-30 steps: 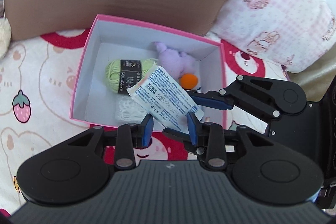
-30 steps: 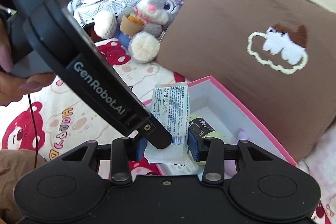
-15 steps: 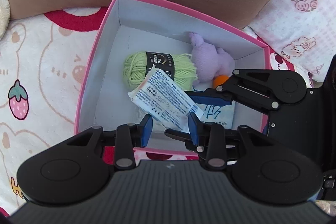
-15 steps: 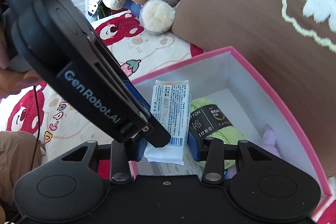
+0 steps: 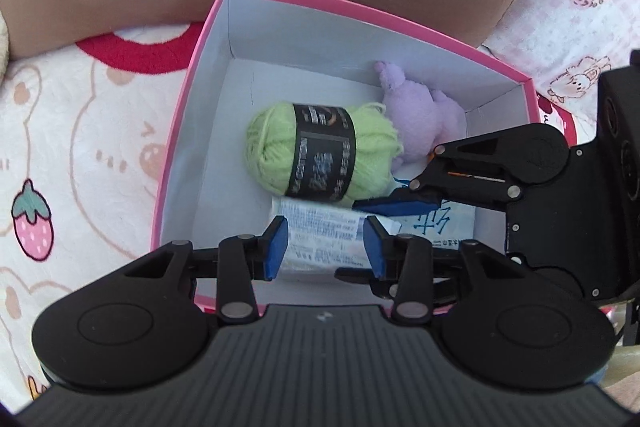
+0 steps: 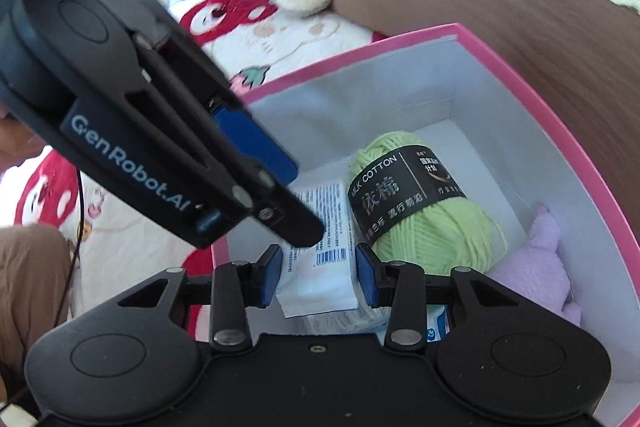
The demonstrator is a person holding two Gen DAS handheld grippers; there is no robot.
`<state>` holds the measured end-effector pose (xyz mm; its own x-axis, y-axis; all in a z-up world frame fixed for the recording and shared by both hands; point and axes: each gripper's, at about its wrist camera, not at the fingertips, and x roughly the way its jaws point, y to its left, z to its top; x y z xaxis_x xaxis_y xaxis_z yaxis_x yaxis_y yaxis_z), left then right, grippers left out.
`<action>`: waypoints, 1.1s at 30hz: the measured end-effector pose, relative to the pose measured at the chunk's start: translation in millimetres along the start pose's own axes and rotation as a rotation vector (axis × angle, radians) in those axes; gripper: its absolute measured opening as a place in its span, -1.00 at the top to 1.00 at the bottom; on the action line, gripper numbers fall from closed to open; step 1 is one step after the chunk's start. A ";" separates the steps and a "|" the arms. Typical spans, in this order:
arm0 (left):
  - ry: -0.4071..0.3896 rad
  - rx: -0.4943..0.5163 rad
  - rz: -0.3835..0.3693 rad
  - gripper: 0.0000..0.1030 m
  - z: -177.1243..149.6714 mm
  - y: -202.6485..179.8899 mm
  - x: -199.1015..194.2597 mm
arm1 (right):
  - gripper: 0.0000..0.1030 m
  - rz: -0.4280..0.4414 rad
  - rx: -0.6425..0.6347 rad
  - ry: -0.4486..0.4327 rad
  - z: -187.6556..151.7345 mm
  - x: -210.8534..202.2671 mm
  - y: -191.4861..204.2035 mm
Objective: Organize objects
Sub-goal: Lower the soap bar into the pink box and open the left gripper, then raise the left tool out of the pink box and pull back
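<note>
The right gripper (image 6: 316,275) clamps the near end of a flat white printed packet (image 6: 320,267), low inside the pink-rimmed white cardboard box (image 5: 400,23). The left gripper (image 5: 326,241) straddles the same packet (image 5: 320,239); its jaws have just been opening, and I cannot tell whether its blue pads touch the wrapper. Just beyond both sets of fingertips lies a pale green yarn ball with a black label (image 5: 320,157), with a lilac plush toy (image 5: 424,119) beside it against the far wall.
</note>
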<state>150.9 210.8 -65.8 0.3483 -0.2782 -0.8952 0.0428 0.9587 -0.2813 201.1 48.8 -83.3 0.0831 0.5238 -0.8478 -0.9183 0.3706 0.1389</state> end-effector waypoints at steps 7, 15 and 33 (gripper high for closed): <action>-0.031 0.027 -0.001 0.22 -3.8 0.4 0.8 | 0.10 -0.083 -0.014 0.014 -2.8 1.4 5.0; -0.062 0.023 -0.015 0.22 -11.4 -1.8 -8.6 | 0.00 -0.140 0.062 -0.070 -17.2 -36.8 16.3; -0.151 0.076 0.000 0.21 -39.5 -45.6 -72.9 | -0.11 -0.347 0.168 -0.221 -44.5 -127.7 74.5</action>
<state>86.6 185.1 -1.3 0.4845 -0.2719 -0.8314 0.1117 0.9619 -0.2495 104.8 -24.6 12.6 0.4727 0.4912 -0.7316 -0.7474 0.6633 -0.0375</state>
